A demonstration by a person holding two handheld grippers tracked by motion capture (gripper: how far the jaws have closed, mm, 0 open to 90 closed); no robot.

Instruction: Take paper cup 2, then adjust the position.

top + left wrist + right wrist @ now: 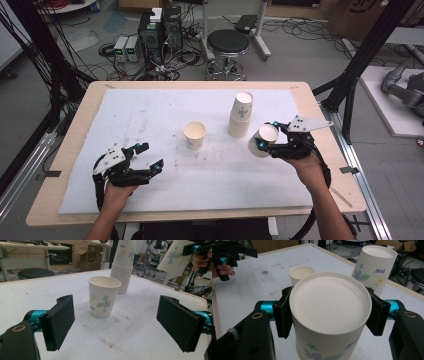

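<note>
A flowered paper cup (262,141) is clamped between the two black pads of my right gripper (268,135), above the white mat at the right. In the right gripper view the held cup (329,302) shows its flat recessed end, and the right gripper (330,315) presses on both of its sides. Near the mat's middle a single cup (194,135) stands upright and empty. Beside it to the right is an upside-down stack of cups (241,114). My left gripper (146,157) stands open at the front left, with nothing between its pads. It faces the single cup (103,300) from a short way off.
The white mat (150,115) covers most of the wooden table (70,145). A black stool (228,44) and electronics with cables stand on the floor beyond the far edge. Black frame posts rise at both sides.
</note>
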